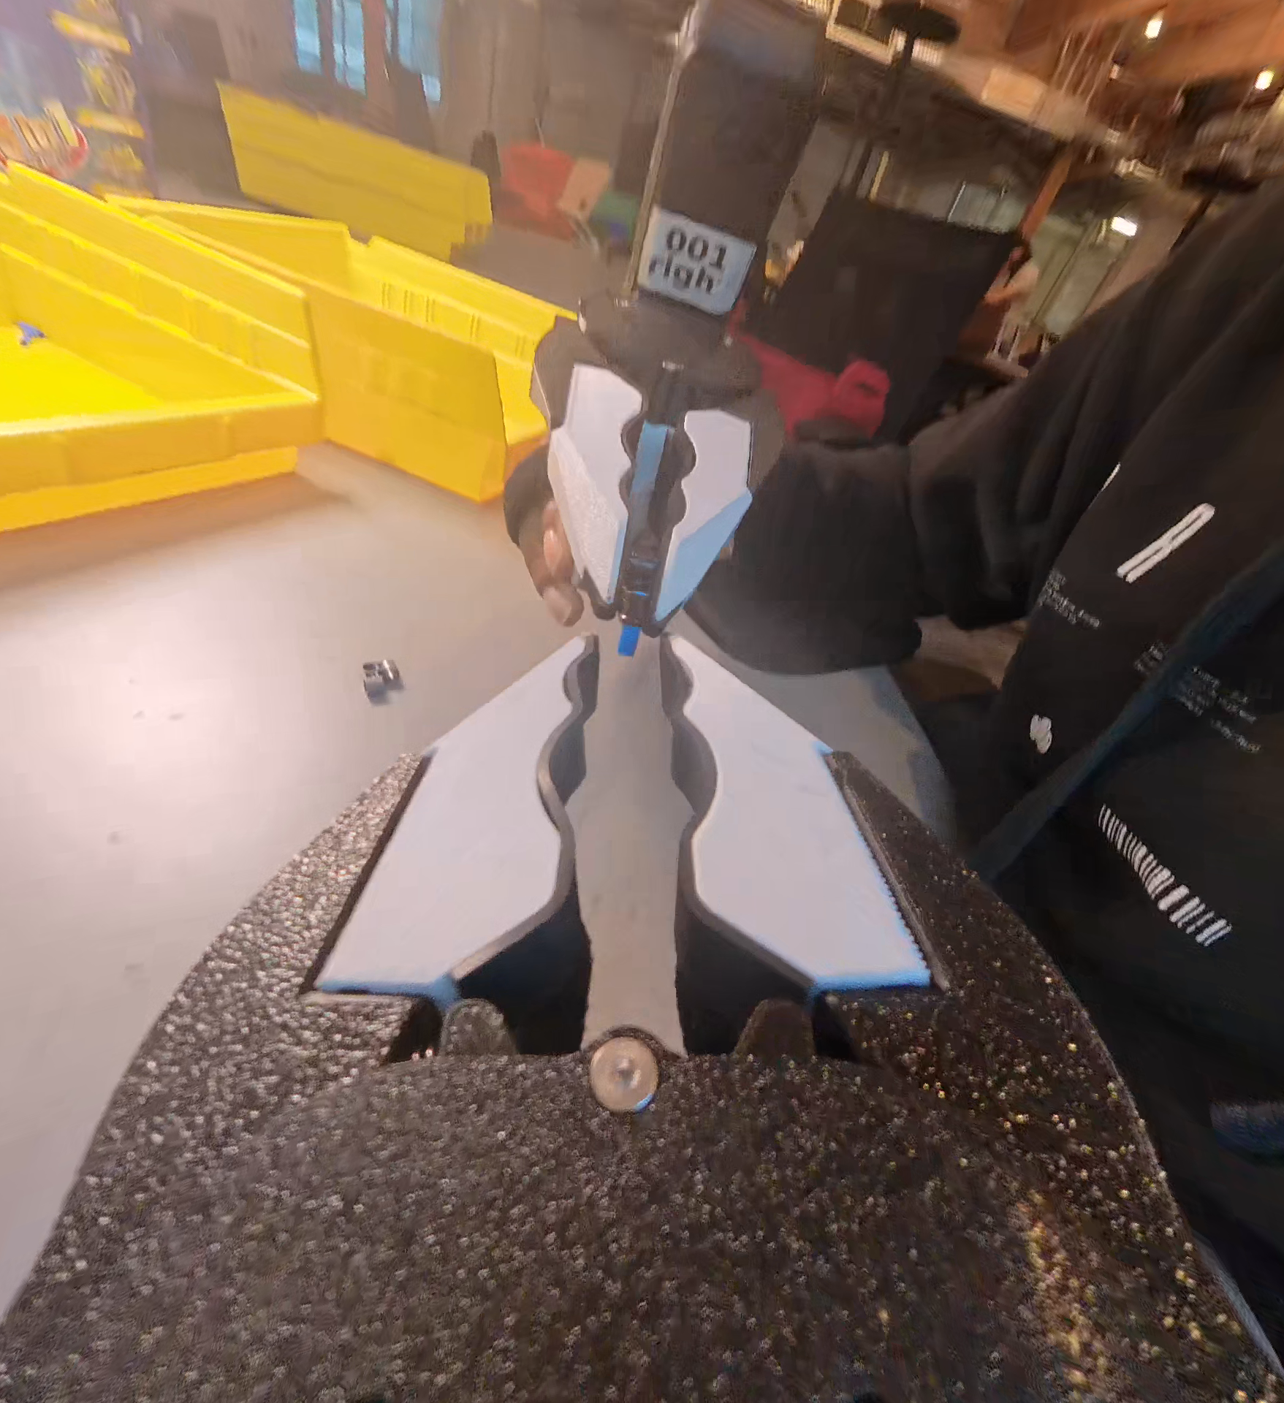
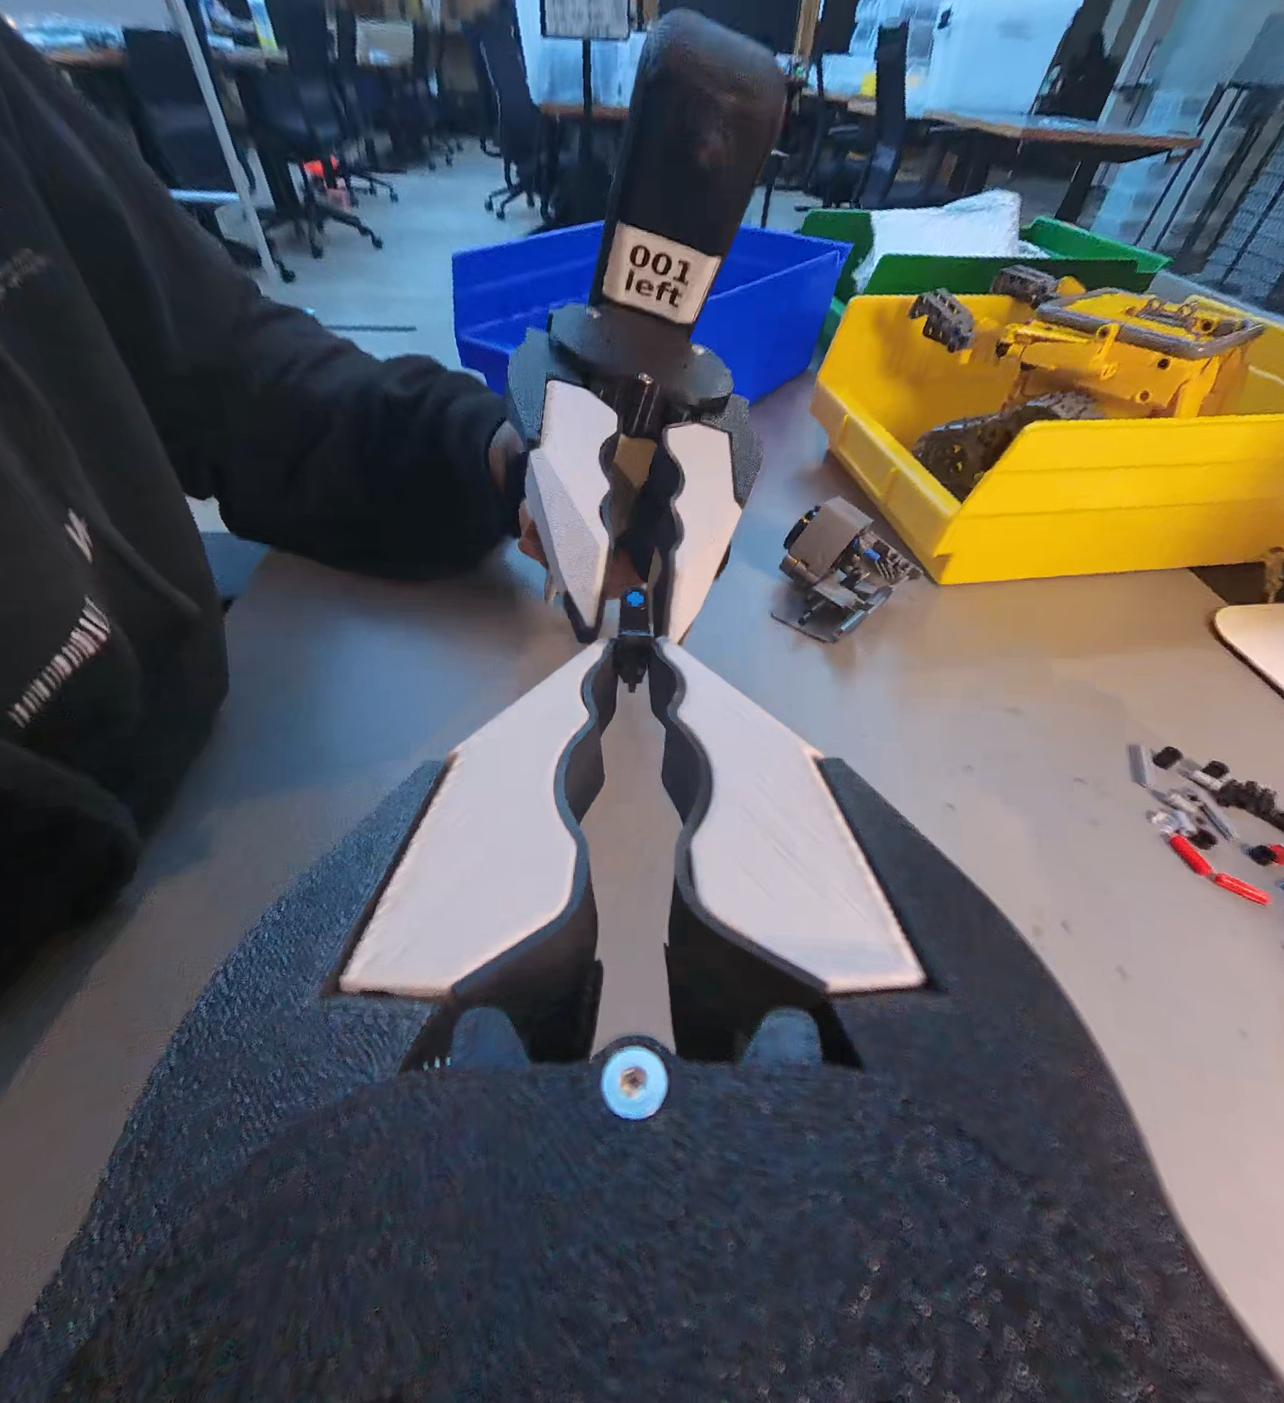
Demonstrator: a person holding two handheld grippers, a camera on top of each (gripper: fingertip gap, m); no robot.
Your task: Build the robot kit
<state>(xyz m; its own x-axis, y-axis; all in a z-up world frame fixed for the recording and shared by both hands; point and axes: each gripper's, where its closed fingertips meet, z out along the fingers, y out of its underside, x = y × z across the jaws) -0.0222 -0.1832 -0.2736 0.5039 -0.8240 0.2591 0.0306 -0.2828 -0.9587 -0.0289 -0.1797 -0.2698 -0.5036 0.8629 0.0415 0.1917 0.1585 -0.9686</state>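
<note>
Firstly, left wrist view. Left gripper [image 1: 627, 645]: pale fingers parted, tips a narrow gap apart, nothing between them, held above the grey table [image 1: 168, 759]. Right gripper [image 1: 635, 619]: faces it tip to tip, very near, jaws closed on a small black piece with a blue pin [image 1: 629, 640] protruding from its tip toward the left gripper's gap. Hand [image 1: 547, 547] in a black sleeve [image 1: 836, 547] holds the right gripper. Yellow bins [image 1: 130, 364]: several, at the far left of the table; one holds small dark and blue parts, too blurred to identify. Small dark wheeled part [image 1: 382, 677]: lies alone on the table, left of the grippers.

Next, right wrist view. Right gripper [image 2: 632, 653]: fingertips clamped on the small black piece [image 2: 632, 645], whose blue-marked end points at the left gripper [image 2: 627, 622], the two nearly touching; whether the piece touches the left fingers cannot be told. Blue bin [image 2: 517, 304]: behind the left gripper. Yellow bin [image 2: 1079, 486]: right of centre, holding a yellow and grey brick-built vehicle [image 2: 1064, 372] with black tracks. Green bin [image 2: 1003, 266]: behind it, with white material inside. Grey sub-assembly [image 2: 840, 565]: on the table just beside the yellow bin. Loose black and red small parts [image 2: 1246, 835]: scattered at the right edge.
</note>
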